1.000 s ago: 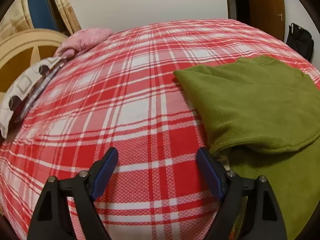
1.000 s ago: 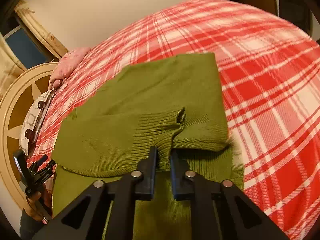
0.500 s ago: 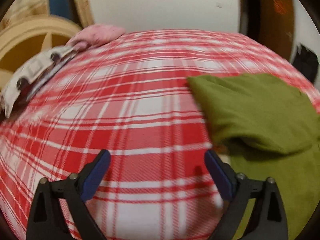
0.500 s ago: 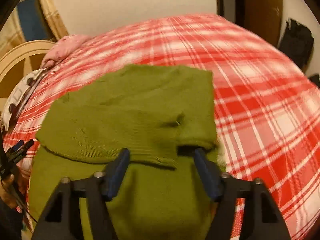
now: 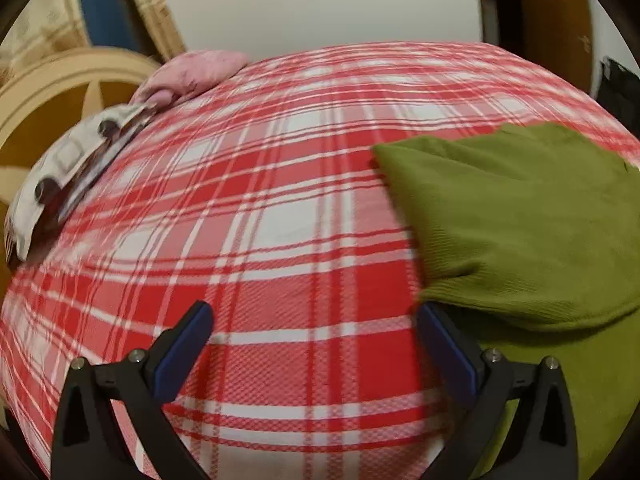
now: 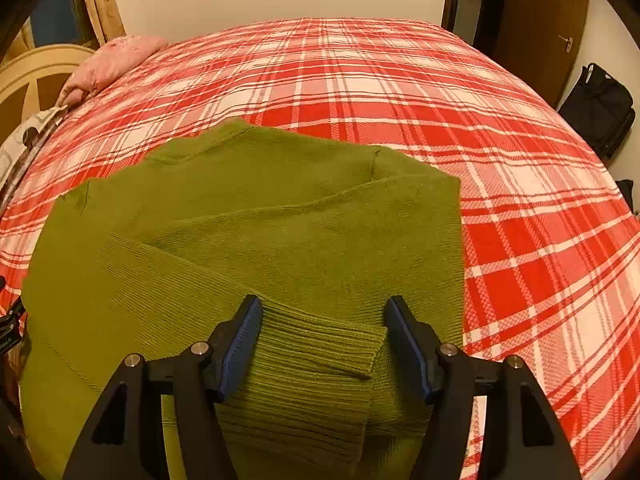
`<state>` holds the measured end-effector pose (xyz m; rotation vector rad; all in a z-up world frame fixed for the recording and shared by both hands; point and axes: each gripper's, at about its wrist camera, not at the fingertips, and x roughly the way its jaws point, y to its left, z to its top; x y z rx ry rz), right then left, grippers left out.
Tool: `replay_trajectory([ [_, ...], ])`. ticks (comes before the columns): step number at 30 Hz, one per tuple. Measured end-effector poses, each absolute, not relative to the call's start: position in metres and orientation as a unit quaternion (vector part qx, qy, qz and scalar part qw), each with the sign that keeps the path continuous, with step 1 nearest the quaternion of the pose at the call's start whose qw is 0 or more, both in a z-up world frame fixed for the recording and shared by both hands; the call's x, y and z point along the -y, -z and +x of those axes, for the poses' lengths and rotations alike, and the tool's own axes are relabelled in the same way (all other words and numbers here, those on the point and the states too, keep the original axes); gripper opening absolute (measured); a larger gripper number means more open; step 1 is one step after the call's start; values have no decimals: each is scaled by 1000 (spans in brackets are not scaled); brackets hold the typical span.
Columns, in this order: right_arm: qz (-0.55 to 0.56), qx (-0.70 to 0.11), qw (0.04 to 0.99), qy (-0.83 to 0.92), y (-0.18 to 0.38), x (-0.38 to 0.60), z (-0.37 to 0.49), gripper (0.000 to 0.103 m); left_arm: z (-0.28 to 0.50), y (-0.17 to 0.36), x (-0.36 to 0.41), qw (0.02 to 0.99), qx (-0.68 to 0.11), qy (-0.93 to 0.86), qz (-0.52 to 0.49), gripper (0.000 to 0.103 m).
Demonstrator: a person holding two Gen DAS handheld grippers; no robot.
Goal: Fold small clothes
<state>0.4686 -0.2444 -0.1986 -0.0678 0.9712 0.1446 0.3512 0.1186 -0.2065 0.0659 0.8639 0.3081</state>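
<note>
A green knitted sweater (image 6: 280,224) lies on a red and white plaid bedspread (image 6: 400,92), with its sleeves folded across the body. My right gripper (image 6: 324,344) is open and empty, its fingers either side of a ribbed sleeve cuff (image 6: 320,348) that lies on the sweater. In the left wrist view the sweater (image 5: 520,216) is at the right. My left gripper (image 5: 316,344) is open and empty, low over bare bedspread (image 5: 280,216), with its right finger beside the sweater's left edge.
A pink pillow (image 5: 192,76) and a patterned white pillow (image 5: 68,168) lie at the bed's far left by a cream headboard (image 5: 52,88). A black bag (image 6: 600,108) stands on the floor beyond the bed's right edge, near a brown door (image 6: 540,20).
My right gripper opened and let go of the sleeve cuff, which now lies flat on the sweater. My left gripper stayed open and shifted only slightly beside the sweater.
</note>
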Motion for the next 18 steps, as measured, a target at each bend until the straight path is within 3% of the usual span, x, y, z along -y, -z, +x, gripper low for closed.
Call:
replay_trajectory([
  [9, -92, -428, 897, -67, 161, 213, 452, 65, 343, 204, -132, 906, -403, -130, -19, 103],
  [18, -22, -450, 836, -313, 131, 92, 485, 65, 333, 188, -106, 921, -380, -81, 17, 103],
])
